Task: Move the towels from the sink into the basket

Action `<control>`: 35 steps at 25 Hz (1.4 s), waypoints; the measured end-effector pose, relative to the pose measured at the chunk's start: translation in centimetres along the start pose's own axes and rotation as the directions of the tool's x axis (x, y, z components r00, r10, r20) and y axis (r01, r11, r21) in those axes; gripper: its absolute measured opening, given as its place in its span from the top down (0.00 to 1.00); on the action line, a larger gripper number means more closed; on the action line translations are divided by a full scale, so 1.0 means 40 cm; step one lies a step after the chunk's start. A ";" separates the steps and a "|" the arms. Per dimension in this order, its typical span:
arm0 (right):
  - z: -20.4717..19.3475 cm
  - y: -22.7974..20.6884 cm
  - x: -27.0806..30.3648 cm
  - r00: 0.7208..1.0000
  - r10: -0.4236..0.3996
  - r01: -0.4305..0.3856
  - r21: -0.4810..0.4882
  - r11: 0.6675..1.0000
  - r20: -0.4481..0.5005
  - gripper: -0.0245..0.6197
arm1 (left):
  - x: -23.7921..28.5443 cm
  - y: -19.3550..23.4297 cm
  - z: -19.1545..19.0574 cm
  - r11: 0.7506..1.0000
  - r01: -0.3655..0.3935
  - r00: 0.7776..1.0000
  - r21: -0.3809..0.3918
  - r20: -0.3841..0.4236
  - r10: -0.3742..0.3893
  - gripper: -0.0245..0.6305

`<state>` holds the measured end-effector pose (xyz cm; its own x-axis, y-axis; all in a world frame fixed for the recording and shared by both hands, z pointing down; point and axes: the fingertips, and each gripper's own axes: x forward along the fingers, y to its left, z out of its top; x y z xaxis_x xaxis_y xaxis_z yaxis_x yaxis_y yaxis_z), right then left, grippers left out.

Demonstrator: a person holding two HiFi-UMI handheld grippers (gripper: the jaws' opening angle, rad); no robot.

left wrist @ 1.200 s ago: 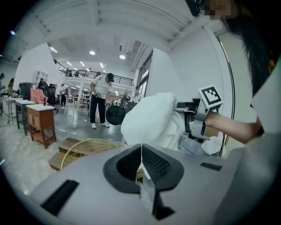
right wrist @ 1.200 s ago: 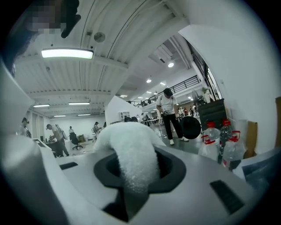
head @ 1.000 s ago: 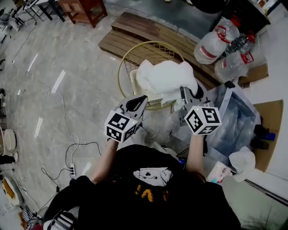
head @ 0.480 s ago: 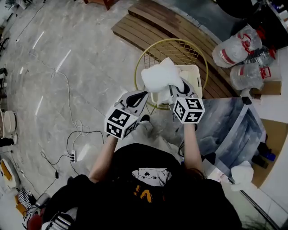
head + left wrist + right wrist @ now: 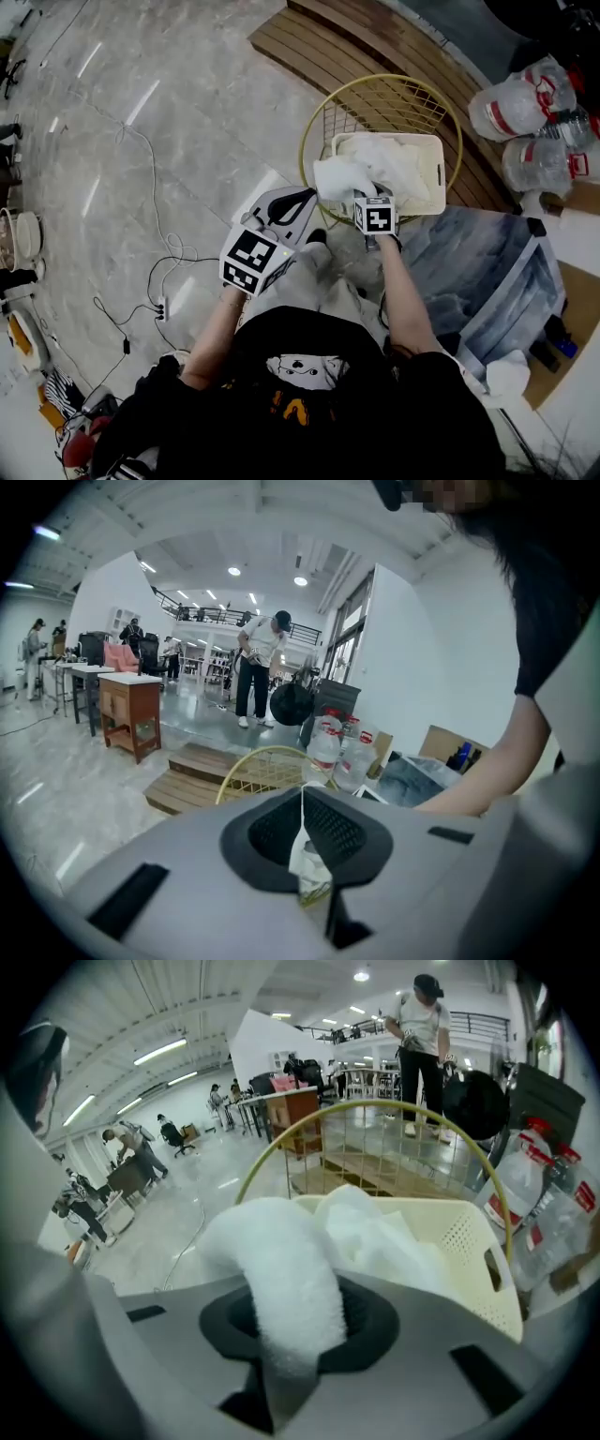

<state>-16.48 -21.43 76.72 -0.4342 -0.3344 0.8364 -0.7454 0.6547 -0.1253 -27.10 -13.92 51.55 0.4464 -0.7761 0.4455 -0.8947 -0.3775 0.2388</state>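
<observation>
Over the near rim of the cream basket (image 5: 439, 180), around 1 o'clock in the head view, holds a white towel (image 5: 339, 176) in the right tool (image 5: 373, 199), jaws clamped on a fold. Finds more white towels (image 5: 405, 161) already lying inside, within the yellow wire frame (image 5: 314, 141). Sets the left tool (image 5: 292, 199) at 11 o'clock, just beside the hanging towel but apart from it. Shows the plastic-lined sink (image 5: 487, 272) at 4 o'clock with no towel plainly left in it; cannot identify the white bundle (image 5: 509, 373) past it.

Along the left gripper view, shows jaws together and gripping nothing, with the wire frame and water bottles (image 5: 337, 747) ahead at 12 o'clock.

Along the right gripper view, shows the towel bulging up between the pads and pinched tight, with the basket close ahead at 1 o'clock.

Seems nearly done: one towel at the point of release. Leaves only opening the jaws, then a check of the sink.

Against a second ago: held the towel high and spread over the frame, now low and bunched at the rim. Has dropped the right tool and brought it in over the basket. Has edged the left tool toward the frame, closed then as now.
</observation>
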 end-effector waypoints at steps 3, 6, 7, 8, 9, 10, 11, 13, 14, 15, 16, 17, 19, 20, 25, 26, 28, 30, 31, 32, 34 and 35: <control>-0.054 -0.012 0.049 0.997 -0.022 0.023 0.022 0.999 -0.078 0.81 | -0.010 0.020 -0.017 1.000 -0.015 1.000 -0.020 -0.009 0.015 0.95; -0.077 -0.026 0.072 0.990 -0.046 0.051 0.029 0.998 -0.134 0.80 | -0.016 0.036 -0.035 0.999 -0.024 0.999 -0.031 -0.025 0.023 0.95; -0.079 -0.030 0.075 0.988 -0.062 0.064 0.017 0.998 -0.139 0.78 | -0.016 0.039 -0.039 0.999 -0.024 0.999 -0.032 -0.029 0.023 0.95; -0.079 -0.033 0.074 0.988 -0.078 0.079 0.002 0.997 -0.135 0.75 | -0.016 0.041 -0.041 0.999 -0.022 0.999 -0.032 -0.033 0.021 0.95; -0.077 -0.034 0.071 0.988 -0.089 0.089 -0.008 0.996 -0.124 0.71 | -0.015 0.041 -0.042 0.999 -0.019 0.999 -0.029 -0.036 0.018 0.95; -0.072 -0.033 0.064 0.990 -0.089 0.089 -0.008 0.996 -0.107 0.65 | -0.012 0.040 -0.041 1.000 -0.013 0.999 -0.024 -0.037 0.013 0.95; -0.066 -0.029 0.052 0.993 -0.079 0.080 0.004 0.997 -0.089 0.59 | -0.009 0.037 -0.039 1.000 -0.007 0.999 -0.018 -0.038 0.006 0.95; -0.056 -0.021 0.022 0.997 -0.049 0.051 0.035 0.998 -0.053 0.53 | -0.001 0.032 -0.031 1.000 0.009 0.999 -0.005 -0.037 -0.009 0.95; -0.051 -0.017 0.005 0.999 -0.038 0.039 0.041 0.998 -0.036 0.53 | 0.003 0.028 -0.027 1.000 0.016 0.999 0.001 -0.036 -0.016 0.95; -0.046 -0.012 -0.015 0.999 -0.030 0.030 0.040 0.999 -0.018 0.53 | 0.008 0.025 -0.022 1.000 0.023 0.999 0.008 -0.036 -0.023 0.95; -0.041 -0.007 -0.035 1.000 -0.023 0.023 0.036 0.999 -0.001 0.53 | 0.012 0.020 -0.016 0.999 0.030 0.999 0.014 -0.035 -0.029 0.95; -0.036 -0.001 -0.058 1.000 -0.019 0.018 0.032 0.999 0.019 0.53 | 0.017 0.013 -0.010 0.999 0.038 0.999 0.020 -0.032 -0.038 0.95; -0.023 0.005 -0.111 0.997 -0.022 0.019 0.042 0.999 0.071 0.53 | 0.029 -0.008 0.003 0.998 0.062 0.998 0.028 -0.027 -0.062 0.95; -0.013 0.005 -0.143 0.994 -0.033 0.027 0.056 0.998 0.107 0.53 | 0.035 -0.022 0.009 0.996 0.078 0.997 0.033 -0.025 -0.077 0.95; 0.047 -0.013 -0.336 0.944 -0.105 0.055 0.167 0.984 0.313 0.62 | 0.062 -0.113 0.023 0.982 0.175 0.984 0.069 -0.026 -0.174 0.95; 0.056 -0.022 -0.379 0.929 -0.121 0.060 0.182 0.981 0.348 0.64 | 0.071 -0.137 0.023 0.977 0.199 0.980 0.080 -0.028 -0.197 0.95; 0.069 -0.043 -0.462 0.901 -0.153 0.075 0.201 0.977 0.406 0.65 | 0.096 -0.184 0.025 0.965 0.244 0.970 0.100 -0.034 -0.242 0.95; 0.078 -0.067 -0.541 0.873 -0.186 0.097 0.213 0.972 0.451 0.67 | 0.121 -0.226 0.030 0.953 0.280 0.960 0.118 -0.043 -0.276 0.95; 0.079 -0.082 -0.581 0.858 -0.205 0.109 0.223 0.969 0.470 0.68 | 0.132 -0.249 0.035 0.947 0.295 0.955 0.126 -0.045 -0.292 0.95; 0.078 -0.099 -0.621 0.844 -0.226 0.121 0.236 0.964 0.487 0.70 | 0.143 -0.275 0.043 0.941 0.312 0.950 0.134 -0.045 -0.309 0.95; 0.066 -0.134 -0.702 0.814 -0.270 0.143 0.272 0.952 0.515 0.71 | 0.160 -0.337 0.061 0.924 0.350 0.937 0.152 -0.044 -0.347 0.95; 0.055 -0.150 -0.741 0.800 -0.291 0.154 0.289 0.945 0.525 0.71 | 0.167 -0.372 0.070 0.915 0.369 0.929 0.163 -0.045 -0.367 0.95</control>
<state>-0.25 -16.96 51.50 -0.3962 -0.8138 0.4253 -0.9173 0.3715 -0.1437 -10.87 -14.91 48.57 0.7439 -0.5600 0.3648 -0.6566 -0.7143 0.2424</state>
